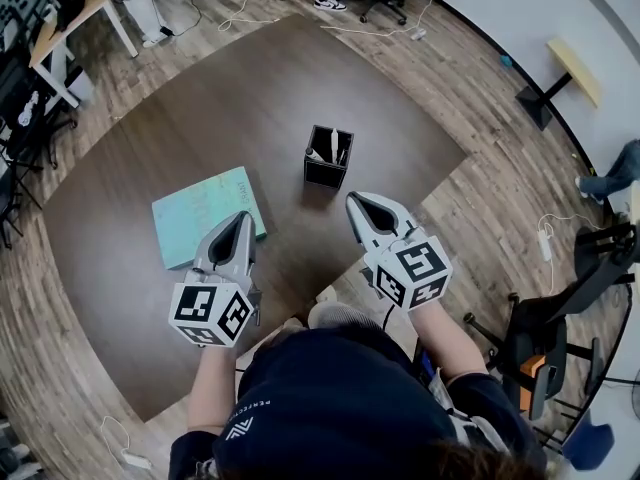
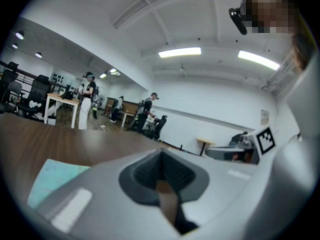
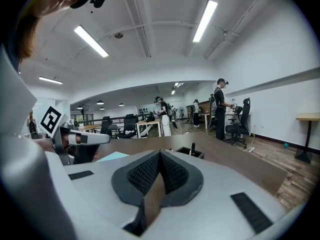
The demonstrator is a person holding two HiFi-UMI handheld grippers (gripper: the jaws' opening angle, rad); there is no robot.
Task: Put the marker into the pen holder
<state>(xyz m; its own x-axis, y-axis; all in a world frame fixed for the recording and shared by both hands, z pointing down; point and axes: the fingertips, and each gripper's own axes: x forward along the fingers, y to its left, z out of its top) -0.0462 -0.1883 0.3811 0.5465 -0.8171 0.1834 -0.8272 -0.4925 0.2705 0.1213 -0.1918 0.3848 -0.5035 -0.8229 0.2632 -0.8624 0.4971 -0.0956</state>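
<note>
Hovering close to the person's body, the left gripper (image 1: pixel 242 219) and right gripper (image 1: pixel 354 202) both have their fingers pressed together on nothing, which suggests the placing is already done. A teal book (image 1: pixel 205 213) lies left on the bench (image 1: pixel 250 98). Farther out stands the black, open-topped pen holder (image 1: pixel 328 156), with the dark-tipped marker (image 3: pixel 193 147) sticking up inside it.

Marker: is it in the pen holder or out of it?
In. The marker stands inside the black pen holder; its top shows above the rim in the right gripper view.
</note>
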